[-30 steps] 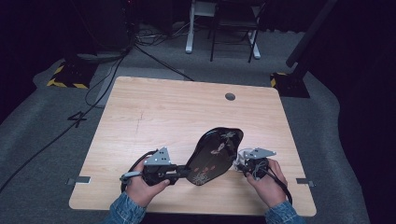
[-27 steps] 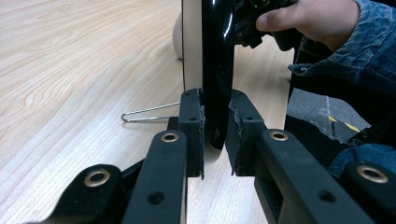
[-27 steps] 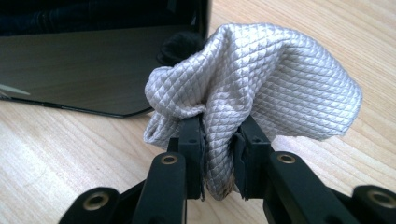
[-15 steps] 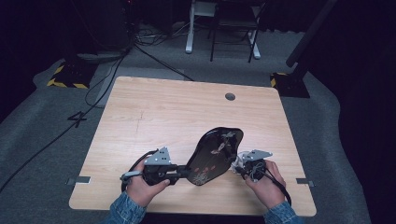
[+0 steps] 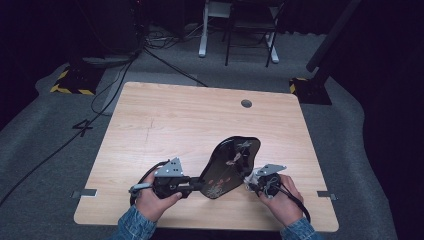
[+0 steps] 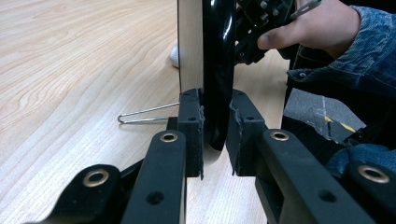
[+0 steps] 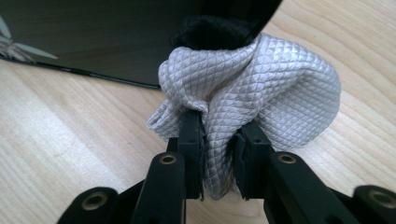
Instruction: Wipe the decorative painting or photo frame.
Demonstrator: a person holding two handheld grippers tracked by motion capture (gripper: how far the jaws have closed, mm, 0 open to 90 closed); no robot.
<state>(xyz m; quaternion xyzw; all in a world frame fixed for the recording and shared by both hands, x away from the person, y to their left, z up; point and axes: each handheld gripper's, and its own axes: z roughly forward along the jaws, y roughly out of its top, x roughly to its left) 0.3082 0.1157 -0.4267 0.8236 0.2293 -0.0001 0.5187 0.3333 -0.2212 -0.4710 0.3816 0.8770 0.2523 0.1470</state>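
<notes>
Wiping: right gripper (image 7: 218,161) pinches cloth (image 7: 261,93) against tray (image 5: 231,167) edge.
Hold: left gripper (image 6: 215,135) clamps tray's near end; long axis runs away rightward.

Right gripper and cloth shift slightly between frames.
Holding the white cloth (image 5: 250,176), the right gripper (image 5: 253,180) has edged toward 9 o'clock along the black tray (image 5: 231,162), whose tilt is marginally altered.

High view is looking forward and down from above the near edge of the wooden table (image 5: 165,125), well back. Left gripper view is sitting close above that table, facing along it; right gripper view likewise, closer still. All three are sharing the black tray (image 5: 231,165) (image 6: 218,70) (image 7: 116,37).
</notes>
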